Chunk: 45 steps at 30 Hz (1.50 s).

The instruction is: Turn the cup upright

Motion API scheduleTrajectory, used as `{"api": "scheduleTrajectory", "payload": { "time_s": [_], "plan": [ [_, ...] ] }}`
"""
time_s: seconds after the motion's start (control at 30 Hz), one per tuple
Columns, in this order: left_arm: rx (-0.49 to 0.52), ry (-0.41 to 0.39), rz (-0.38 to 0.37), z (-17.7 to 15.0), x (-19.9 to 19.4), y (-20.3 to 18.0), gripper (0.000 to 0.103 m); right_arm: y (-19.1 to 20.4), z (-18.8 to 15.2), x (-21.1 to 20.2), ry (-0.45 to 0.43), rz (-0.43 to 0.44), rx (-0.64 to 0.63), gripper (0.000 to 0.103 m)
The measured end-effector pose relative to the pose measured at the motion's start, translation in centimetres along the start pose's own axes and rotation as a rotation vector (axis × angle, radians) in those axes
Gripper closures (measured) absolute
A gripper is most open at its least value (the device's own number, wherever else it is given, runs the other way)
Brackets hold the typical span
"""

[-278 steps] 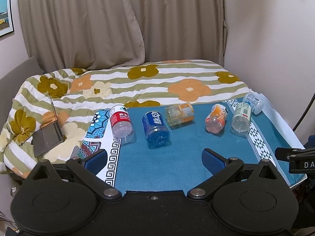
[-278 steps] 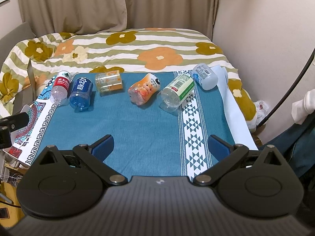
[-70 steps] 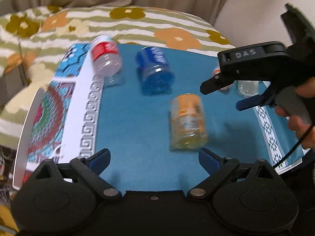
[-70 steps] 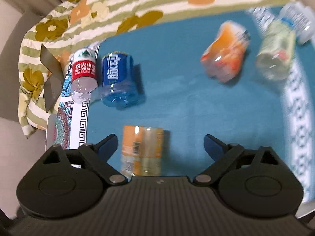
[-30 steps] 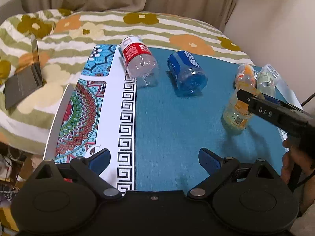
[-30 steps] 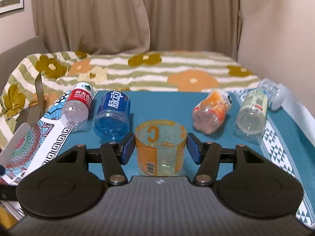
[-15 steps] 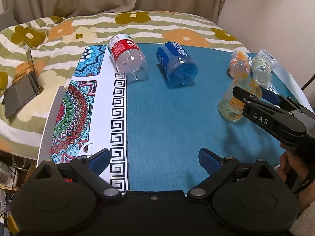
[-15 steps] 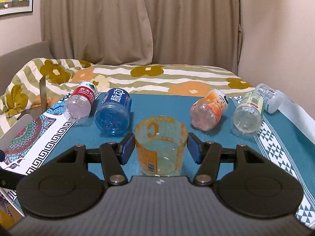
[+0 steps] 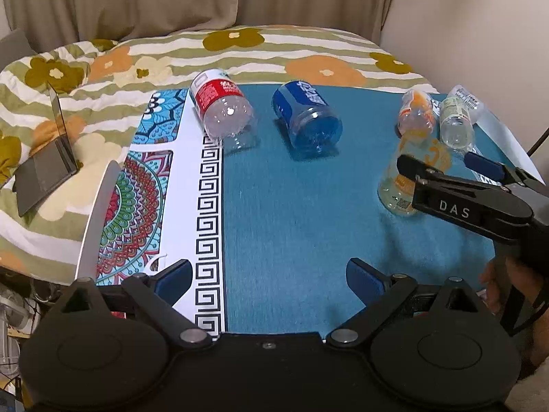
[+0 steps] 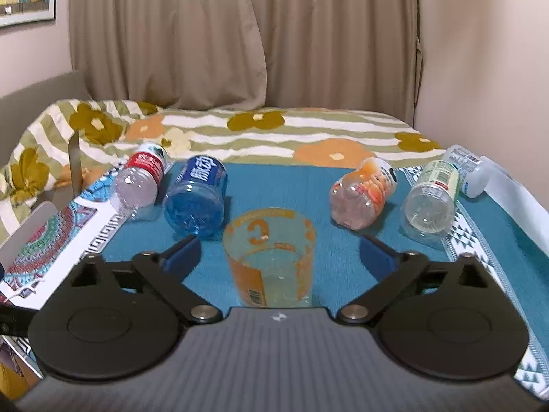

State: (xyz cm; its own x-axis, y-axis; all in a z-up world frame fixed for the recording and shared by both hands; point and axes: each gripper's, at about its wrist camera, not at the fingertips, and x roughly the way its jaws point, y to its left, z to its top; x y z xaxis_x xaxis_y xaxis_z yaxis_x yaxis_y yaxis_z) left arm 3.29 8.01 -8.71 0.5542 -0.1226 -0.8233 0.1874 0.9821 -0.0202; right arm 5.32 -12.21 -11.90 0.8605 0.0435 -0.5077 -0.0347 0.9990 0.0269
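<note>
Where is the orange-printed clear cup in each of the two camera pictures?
Left wrist view: orange cup stands at right, partly behind the right gripper.
Right wrist view: low centre, upright between the open fingers.
Shared landmark: blue bottle, lying left of it.

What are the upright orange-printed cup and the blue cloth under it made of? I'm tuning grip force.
The orange-printed cup looks like thin clear plastic, glossy: the cloth shows through its wall, and it resembles a cut-off bottle. The blue cloth looks like matte woven or felt-like fabric, with no shine.

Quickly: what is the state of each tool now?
Left tool: open, holding nothing.
Right tool: open around the upright orange cup, not gripping it.
</note>
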Motion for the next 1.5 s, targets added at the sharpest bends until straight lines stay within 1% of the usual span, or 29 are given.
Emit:
{"api": "scheduleTrajectory", "payload": {
  "time_s": [0.13, 0.27, 0.37, 0.57, 0.7, 0.93, 1.13, 1.5],
  "plan": [
    [0.011, -0.021, 0.018, 0.6, -0.6, -0.9, 0.005, -0.7, 0.9, -0.8, 0.064, -0.008, -0.030, 0.000],
    [0.033, -0.066, 0.040, 1.5, -1.9, -2.3, 0.005, -2.1, 2.8, -2.5, 0.175, -0.029, -0.047, 0.000],
    [0.044, -0.110, 0.042, 2.4, -3.2, -3.4, 0.005, -3.4, 4.5, -4.2, 0.252, -0.049, -0.047, 0.000],
    [0.020, -0.188, 0.046, 3.8, -6.2, -5.3, 0.005, -6.3, 7.6, -8.2, 0.311, -0.105, -0.016, 0.000],
    [-0.004, -0.211, 0.067, 3.9, -7.4, -6.2, 0.005, -8.0, 8.3, -9.8, 0.335, -0.113, -0.012, 0.000],
    [-0.013, -0.225, 0.104, 2.9, -8.0, -7.7, 0.005, -9.8, 7.3, -11.0, 0.347, -0.101, -0.010, 0.000],
    [-0.018, -0.235, 0.115, 2.3, -8.4, -8.4, 0.005, -10.3, 6.8, -11.5, 0.346, -0.080, 0.013, 0.000],
    [-0.020, -0.254, 0.128, 1.8, -9.1, -9.4, 0.005, -10.5, 7.0, -12.0, 0.326, -0.066, -0.001, 0.000]
  ]
}}
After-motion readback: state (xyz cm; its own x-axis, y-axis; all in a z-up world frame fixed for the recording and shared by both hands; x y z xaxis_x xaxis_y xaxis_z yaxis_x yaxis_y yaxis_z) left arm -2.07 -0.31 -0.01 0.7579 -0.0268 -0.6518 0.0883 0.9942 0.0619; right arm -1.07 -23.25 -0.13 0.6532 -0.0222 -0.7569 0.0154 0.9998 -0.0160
